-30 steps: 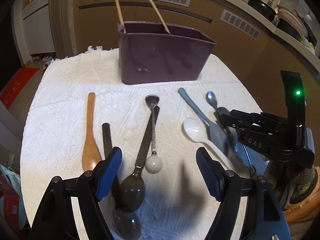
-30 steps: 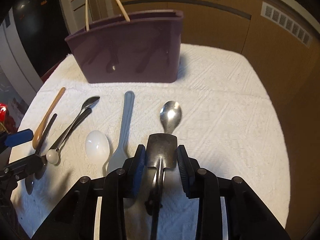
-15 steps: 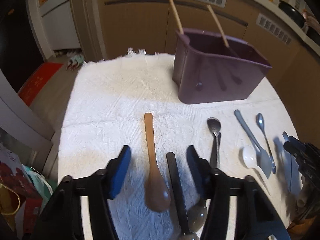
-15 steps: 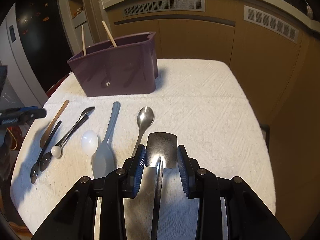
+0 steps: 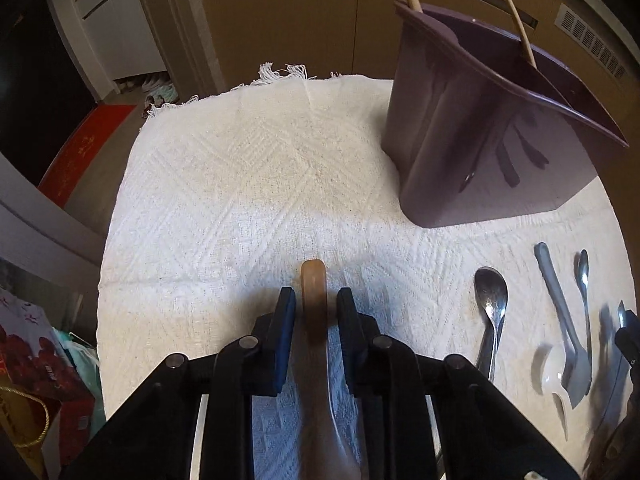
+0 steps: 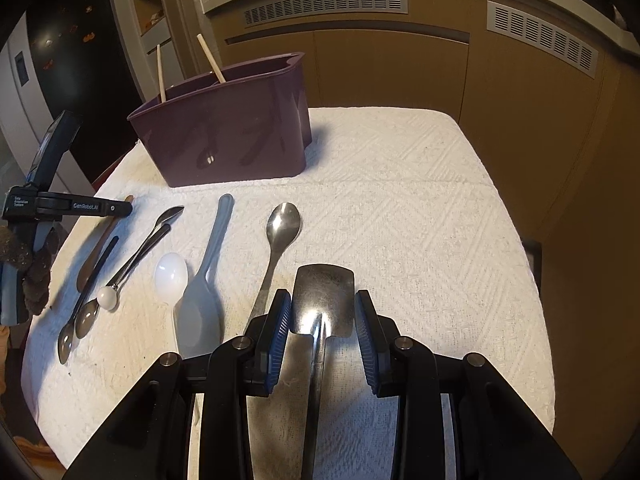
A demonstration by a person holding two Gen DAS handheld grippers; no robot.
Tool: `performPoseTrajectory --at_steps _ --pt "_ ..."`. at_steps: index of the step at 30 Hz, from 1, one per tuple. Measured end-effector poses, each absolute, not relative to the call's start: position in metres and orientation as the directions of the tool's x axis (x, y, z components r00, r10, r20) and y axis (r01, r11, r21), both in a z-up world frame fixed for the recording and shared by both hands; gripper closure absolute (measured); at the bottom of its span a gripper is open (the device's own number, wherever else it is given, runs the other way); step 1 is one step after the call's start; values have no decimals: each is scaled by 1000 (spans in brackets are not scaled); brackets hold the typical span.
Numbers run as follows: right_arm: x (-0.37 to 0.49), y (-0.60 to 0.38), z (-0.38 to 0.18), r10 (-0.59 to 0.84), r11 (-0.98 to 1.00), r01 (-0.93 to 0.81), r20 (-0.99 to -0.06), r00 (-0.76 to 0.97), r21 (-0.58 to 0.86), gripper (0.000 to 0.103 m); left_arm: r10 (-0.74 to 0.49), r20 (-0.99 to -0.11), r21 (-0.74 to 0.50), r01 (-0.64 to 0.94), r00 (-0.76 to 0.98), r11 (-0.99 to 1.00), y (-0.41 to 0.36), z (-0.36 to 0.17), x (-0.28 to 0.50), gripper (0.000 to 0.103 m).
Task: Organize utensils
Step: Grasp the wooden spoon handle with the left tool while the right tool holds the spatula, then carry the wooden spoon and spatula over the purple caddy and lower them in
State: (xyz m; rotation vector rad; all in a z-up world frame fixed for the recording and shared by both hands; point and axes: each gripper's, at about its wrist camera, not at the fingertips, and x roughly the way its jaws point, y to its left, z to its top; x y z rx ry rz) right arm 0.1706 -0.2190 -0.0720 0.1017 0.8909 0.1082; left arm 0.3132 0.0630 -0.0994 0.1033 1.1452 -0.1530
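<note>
My left gripper (image 5: pixel 315 308) is closed around the handle of the wooden spoon (image 5: pixel 314 300), which still lies on the white cloth (image 5: pixel 240 184). My right gripper (image 6: pixel 322 312) is shut on a flat steel spatula (image 6: pixel 323 300) and holds it above the cloth. The purple utensil holder (image 6: pixel 228 132) stands at the back with two chopsticks (image 6: pixel 210 58) in it; it also shows in the left wrist view (image 5: pixel 492 152). A steel spoon (image 6: pixel 280 236), a grey spoon (image 6: pixel 208 272), a white spoon (image 6: pixel 171 272) and dark spoons (image 6: pixel 120 272) lie in a row.
The left gripper's body (image 6: pixel 48 208) shows at the left edge of the right wrist view. Wooden cabinets (image 6: pixel 400 60) stand behind the table. A red mat (image 5: pixel 84 148) lies on the floor to the left. Bags (image 5: pixel 36 380) sit beside the table's left edge.
My left gripper moved left and down over the wooden spoon and closed from wide open onto its handle. My right gripper lifted and drew back with the spatula.
</note>
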Motion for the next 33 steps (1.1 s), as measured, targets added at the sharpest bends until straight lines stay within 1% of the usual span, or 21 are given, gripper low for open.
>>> performPoseTrajectory --at_steps 3,4,5,8,11,15,21,26,33 --pt "171 -213 -70 143 989 -65 -767 626 131 70 -90 -911 -13 190 402 982 67 -99 311 86" --pt "171 -211 -68 145 989 -71 -765 627 130 70 -92 -910 -17 186 405 982 69 -99 309 92" --pt "170 -208 -66 149 989 -78 -763 629 128 70 -95 -906 -19 184 412 983 69 -99 306 93" --pt "165 -201 -58 172 985 -113 -751 638 129 70 -126 -887 -46 187 443 981 70 -92 288 93" --pt "161 -199 -45 192 981 -144 -732 654 129 70 -146 -839 -49 193 524 980 69 -71 260 93" --pt "155 -201 -23 207 978 -160 -702 682 132 70 -173 -752 -42 215 636 976 65 -29 222 93" --pt "152 -199 8 250 968 -196 -662 706 156 70 -218 -629 -38 250 746 967 63 27 186 93" --pt "147 -195 35 261 965 -221 -624 737 142 70 -258 -549 -39 284 795 958 58 59 172 93" --pt "146 -189 81 307 951 -278 -560 769 139 70 -297 -479 -26 325 826 946 44 88 159 93"
